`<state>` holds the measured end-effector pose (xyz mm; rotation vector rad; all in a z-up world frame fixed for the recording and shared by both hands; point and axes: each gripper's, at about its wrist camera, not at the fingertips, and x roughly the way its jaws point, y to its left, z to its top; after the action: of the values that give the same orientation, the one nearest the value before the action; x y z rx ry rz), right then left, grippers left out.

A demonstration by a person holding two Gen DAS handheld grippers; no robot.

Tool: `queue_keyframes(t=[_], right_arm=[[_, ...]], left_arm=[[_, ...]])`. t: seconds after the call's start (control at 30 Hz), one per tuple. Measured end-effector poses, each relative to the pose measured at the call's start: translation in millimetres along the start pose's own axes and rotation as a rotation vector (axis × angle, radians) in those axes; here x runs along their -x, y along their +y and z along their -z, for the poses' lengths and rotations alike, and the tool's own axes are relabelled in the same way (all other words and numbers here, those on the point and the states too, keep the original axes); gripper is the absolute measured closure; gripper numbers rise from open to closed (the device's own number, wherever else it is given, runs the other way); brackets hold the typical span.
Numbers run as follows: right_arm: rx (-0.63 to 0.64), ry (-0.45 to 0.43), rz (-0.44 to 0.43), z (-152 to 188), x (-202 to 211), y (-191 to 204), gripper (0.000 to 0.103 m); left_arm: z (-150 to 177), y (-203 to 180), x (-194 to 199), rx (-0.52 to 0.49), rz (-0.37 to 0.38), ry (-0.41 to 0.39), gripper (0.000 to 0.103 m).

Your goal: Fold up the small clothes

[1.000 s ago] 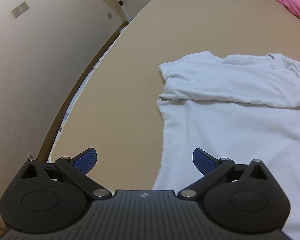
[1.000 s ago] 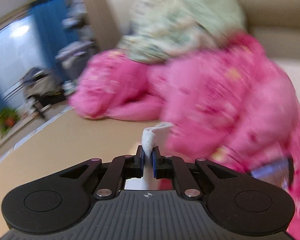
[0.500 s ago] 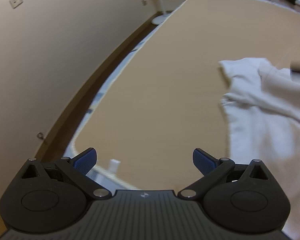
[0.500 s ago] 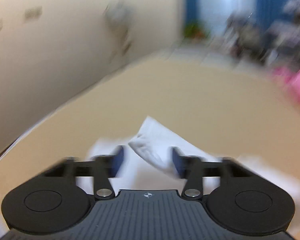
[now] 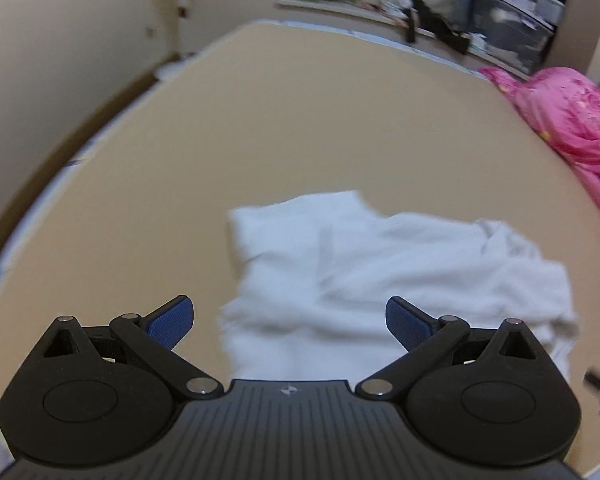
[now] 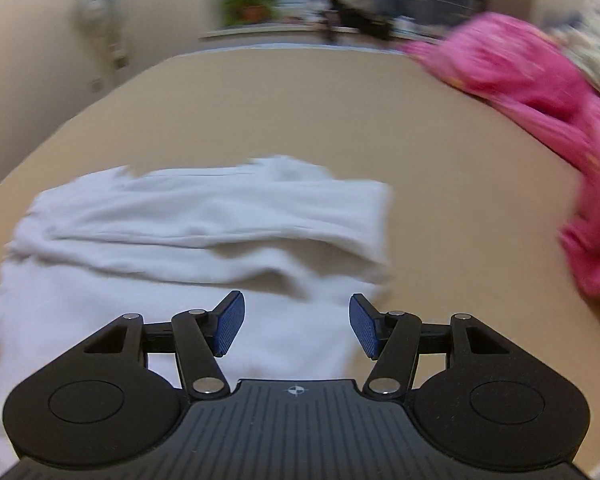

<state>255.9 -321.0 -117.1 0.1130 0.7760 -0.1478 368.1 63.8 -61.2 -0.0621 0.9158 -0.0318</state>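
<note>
White fabric, the small garment point(image 5: 384, 268), lay partly folded on the tan bed surface point(image 5: 260, 120), with one layer turned over across its upper part. In the left wrist view, the left gripper point(image 5: 287, 322) hovered above the garment's near-left portion with its jaws spread wide and nothing between the blue pads point(image 5: 171, 320). In the right wrist view, the right gripper point(image 6: 296, 324) was positioned over the garment's point(image 6: 204, 220) near-right portion, jaws likewise released and empty, blue pads point(image 6: 230, 322) apart. A pink quilt point(image 5: 572, 120) lay at the right edge of the bed, well apart from the garment. Both views were motion-blurred.
</note>
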Motion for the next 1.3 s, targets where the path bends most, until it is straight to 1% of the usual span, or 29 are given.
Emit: queue_keyframes(t=[0.07, 0.1, 0.13, 0.17, 0.23, 0.3, 0.37, 0.4, 0.43, 0.47, 0.53, 0.63, 0.7, 0.73, 0.77, 0.83, 0.87, 0.9, 0.93, 1.0, 1.03, 1.07, 1.1, 1.13, 1.17, 1.2, 1.23, 1.27, 1.3], right_arm=[[-0.059, 0.003, 0.02, 0, -7, -12, 0.043], [-0.086, 0.006, 0.021, 3, -9, -17, 0.043], [-0.105, 0.012, 0.018, 5, -12, -19, 0.043], [-0.12, 0.022, 0.012, 8, -15, -20, 0.043], [-0.129, 0.035, -0.001, 12, -16, -19, 0.043], [-0.137, 0.038, -0.015, 13, -25, -19, 0.043], [-0.131, 0.026, -0.003, 8, -31, -24, 0.043], [-0.124, 0.018, 0.012, 5, -36, -23, 0.043], [-0.118, 0.008, 0.031, 0, -42, -24, 0.043], [-0.111, 0.0, 0.047, -4, -45, -24, 0.043], [-0.077, 0.001, 0.087, -11, -59, -24, 0.043], [0.004, 0.01, 0.14, -17, -85, -19, 0.043], [0.043, 0.027, 0.154, -19, -99, -16, 0.052], [0.045, 0.026, 0.15, -20, -102, -16, 0.071], [0.038, 0.023, 0.143, -21, -103, -16, 0.083], [0.026, -0.006, 0.142, -20, -98, -14, 0.085], [0.032, -0.02, 0.141, -18, -95, -13, 0.09], [0.046, -0.026, 0.135, -16, -94, -10, 0.091], [0.067, -0.022, 0.131, -13, -93, -8, 0.091], [0.125, -0.018, 0.15, -7, -95, -1, 0.091], [0.148, -0.012, 0.158, -5, -95, 0, 0.091], [0.155, -0.004, 0.16, -5, -96, 1, 0.09], [0.159, 0.003, 0.161, -5, -96, 0, 0.09], [0.165, 0.013, 0.164, -5, -96, 0, 0.089], [0.164, 0.025, 0.161, -6, -94, -2, 0.087], [0.159, 0.035, 0.156, -6, -89, -4, 0.083], [0.151, 0.04, 0.158, -6, -84, -6, 0.077], [0.138, 0.037, 0.164, -6, -77, -8, 0.074], [0.122, 0.029, 0.171, -7, -68, -10, 0.074]], left_arm=[[-23, -19, -36, -0.007, 0.02, 0.062, 0.002], [-31, -23, -53, -0.003, 0.023, 0.1, 0.005], [-38, -26, -72, 0.004, 0.012, 0.145, 0.009], [-43, -28, -90, 0.014, -0.005, 0.183, 0.011], [-45, -26, -117, 0.026, -0.04, 0.246, 0.019], [-40, -29, -132, 0.029, -0.067, 0.283, 0.019], [-36, -28, -146, 0.013, -0.088, 0.315, 0.021], [-35, -28, -148, 0.004, -0.092, 0.322, 0.042], [-33, -29, -149, -0.01, -0.086, 0.322, 0.093], [-32, -31, -147, -0.017, -0.065, 0.325, 0.097], [-36, -35, -131, -0.006, -0.085, 0.27, 0.099], [-54, -39, -101, 0.016, -0.028, 0.198, 0.1], [-68, -39, -79, 0.028, 0.011, 0.154, 0.1], [-76, -37, -66, 0.038, 0.026, 0.125, 0.1], [-84, -34, -54, 0.051, 0.051, 0.097, 0.1], [-92, -20, -30, 0.077, 0.086, 0.031, 0.1], [-91, -12, -24, 0.072, 0.078, 0.002, 0.1], [-86, -6, -30, 0.029, 0.033, 0.0, 0.1], [-78, -2, -41, -0.001, 0.002, 0.046, 0.099], [-57, 7, -73, -0.026, -0.02, 0.173, 0.098], [-44, 10, -86, -0.039, -0.043, 0.217, 0.097], [-33, 11, -98, -0.057, -0.072, 0.237, 0.096], [-23, 13, -105, -0.075, -0.106, 0.245, 0.084], [-17, 14, -109, -0.089, -0.14, 0.239, 0.061], [-14, 15, -108, -0.098, -0.174, 0.217, 0.05], [-14, 18, -103, -0.108, -0.208, 0.188, 0.032], [-14, 18, -96, -0.126, -0.226, 0.147, 0.023], [-14, 18, -88, -0.146, -0.229, 0.11, 0.021], [-13, 15, -81, -0.16, -0.23, 0.083, 0.018]])
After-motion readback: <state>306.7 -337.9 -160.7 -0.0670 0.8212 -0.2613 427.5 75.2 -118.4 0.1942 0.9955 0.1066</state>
